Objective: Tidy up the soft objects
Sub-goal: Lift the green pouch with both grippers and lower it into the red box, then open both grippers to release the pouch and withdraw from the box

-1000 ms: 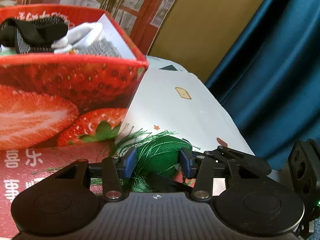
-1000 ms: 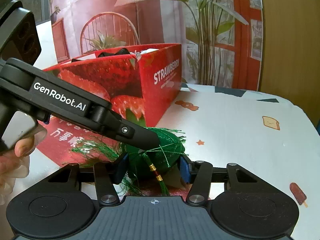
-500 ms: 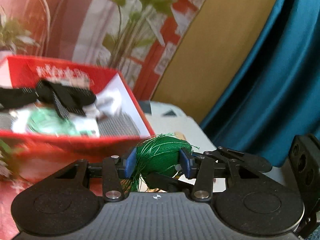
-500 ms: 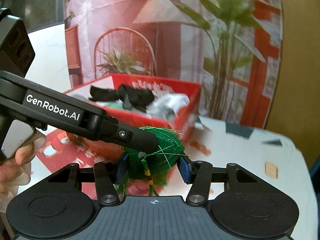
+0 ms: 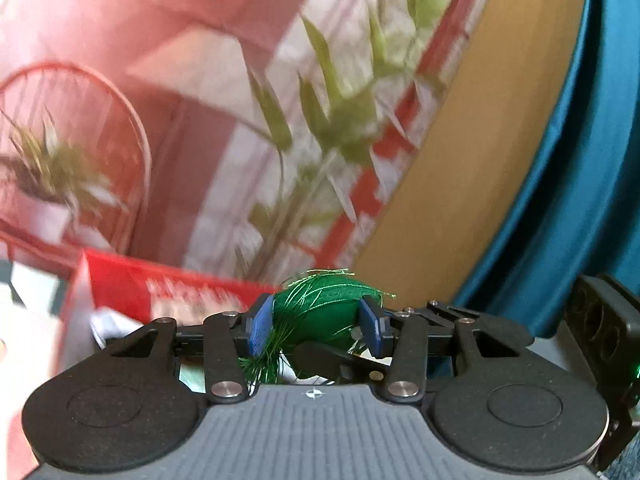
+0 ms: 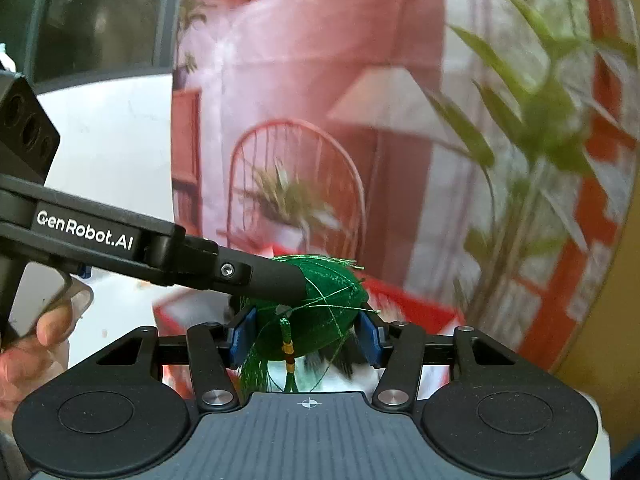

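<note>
A round green silk-thread ball with loose tassel strands (image 5: 320, 306) is clamped by both left gripper (image 5: 316, 326) and right gripper (image 6: 306, 330), held aloft above the red cardboard box's (image 5: 132, 288) rim.

A printed backdrop (image 5: 200, 80) is filling most of both views, showing a pink-red room scene, all a little smeared by blur. On it, a wire-backed chair (image 6: 296, 184) is standing with a spiky potted plant (image 6: 288, 196) in front of it, and a pale lampshade (image 6: 384, 100) is hanging to their right. A tall leafy plant (image 5: 340, 120) is rising beside red and white frames (image 6: 592, 200). Right of the backdrop, a tan panel (image 5: 472, 152) is running upward, and a teal curtain (image 5: 592, 184) is hanging just beyond it. Far left in the right wrist view, a dark window (image 6: 100, 16) is sitting above a white surface (image 6: 112, 140).
</note>
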The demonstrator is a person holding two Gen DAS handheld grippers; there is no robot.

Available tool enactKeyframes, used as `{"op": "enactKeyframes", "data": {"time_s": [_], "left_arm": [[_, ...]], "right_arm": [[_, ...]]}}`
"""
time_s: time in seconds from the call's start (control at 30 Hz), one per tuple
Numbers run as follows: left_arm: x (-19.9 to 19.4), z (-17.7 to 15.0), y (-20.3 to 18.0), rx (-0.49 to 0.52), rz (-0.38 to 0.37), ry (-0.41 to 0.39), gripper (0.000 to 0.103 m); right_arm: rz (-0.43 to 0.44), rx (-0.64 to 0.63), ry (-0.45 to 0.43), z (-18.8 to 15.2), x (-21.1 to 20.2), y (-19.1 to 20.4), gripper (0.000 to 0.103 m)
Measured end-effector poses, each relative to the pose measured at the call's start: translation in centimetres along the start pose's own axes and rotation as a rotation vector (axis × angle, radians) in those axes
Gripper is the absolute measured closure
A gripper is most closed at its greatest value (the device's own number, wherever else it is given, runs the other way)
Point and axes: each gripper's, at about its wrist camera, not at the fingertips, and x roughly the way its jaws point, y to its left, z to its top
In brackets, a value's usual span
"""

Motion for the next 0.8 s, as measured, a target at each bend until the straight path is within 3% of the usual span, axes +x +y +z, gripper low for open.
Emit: {"op": "enactKeyframes", "data": {"time_s": [0.13, 0.23, 0.5, 0.7, 0.77, 0.8], "left_arm": [[-0.8, 1.8, 1.6, 0.001, 0.029, -0.044, 0.054], [-0.1, 1.8, 2.6, 0.006, 0.06, -0.018, 0.055], [2.3, -0.5, 6.5, -0.053, 0.109, 0.085, 0.055], [2.8, -0.9, 8.0, -0.044, 0.177, 0.101, 0.052], [2.6, -0.9, 8.2, -0.028, 0.212, 0.105, 0.045], [2.6, -0.8, 8.2, -0.021, 0.228, 0.102, 0.04]], "right_arm": [[0.012, -0.027, -0.069, 2.6, 2.2, 1.3, 0.053], [0.013, -0.037, -0.08, 3.3, 4.1, 2.0, 0.052], [0.017, 0.069, 0.023, 0.1, 9.1, 2.3, 0.052], [-0.096, 0.1, 0.12, -2.3, 11.2, 1.5, 0.049], [-0.149, 0.121, 0.141, -3.0, 11.3, 1.0, 0.047], [-0.175, 0.131, 0.152, -3.3, 11.3, 0.6, 0.041]]}}
